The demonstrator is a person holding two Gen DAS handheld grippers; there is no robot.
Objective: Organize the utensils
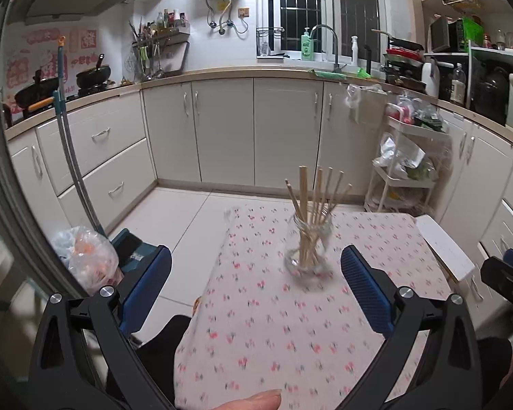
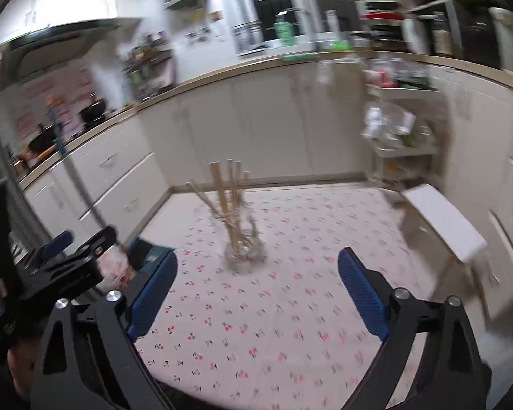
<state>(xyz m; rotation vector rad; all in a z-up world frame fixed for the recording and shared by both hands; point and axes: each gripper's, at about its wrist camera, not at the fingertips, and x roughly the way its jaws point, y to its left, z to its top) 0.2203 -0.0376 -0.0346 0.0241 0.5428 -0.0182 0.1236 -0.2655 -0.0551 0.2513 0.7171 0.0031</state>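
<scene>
A clear glass jar (image 1: 307,249) stands upright on the floral tablecloth (image 1: 256,324) and holds several wooden chopsticks (image 1: 311,201) fanned out above its mouth. My left gripper (image 1: 256,270) is open and empty, held back from the jar on the near side. The right wrist view is blurred by motion; it shows the same jar (image 2: 244,242) with chopsticks (image 2: 227,188) ahead of my right gripper (image 2: 258,273), which is open and empty. The left gripper shows at the left in that view (image 2: 71,256), and the right gripper's tip at the right edge of the left view (image 1: 506,273).
A white box (image 1: 444,246) lies at the table's far right corner. A white trolley (image 1: 407,177) with bags stands behind the table. A mop handle (image 1: 71,157) leans on the left cabinets above a plastic bag (image 1: 85,256). Kitchen counters ring the room.
</scene>
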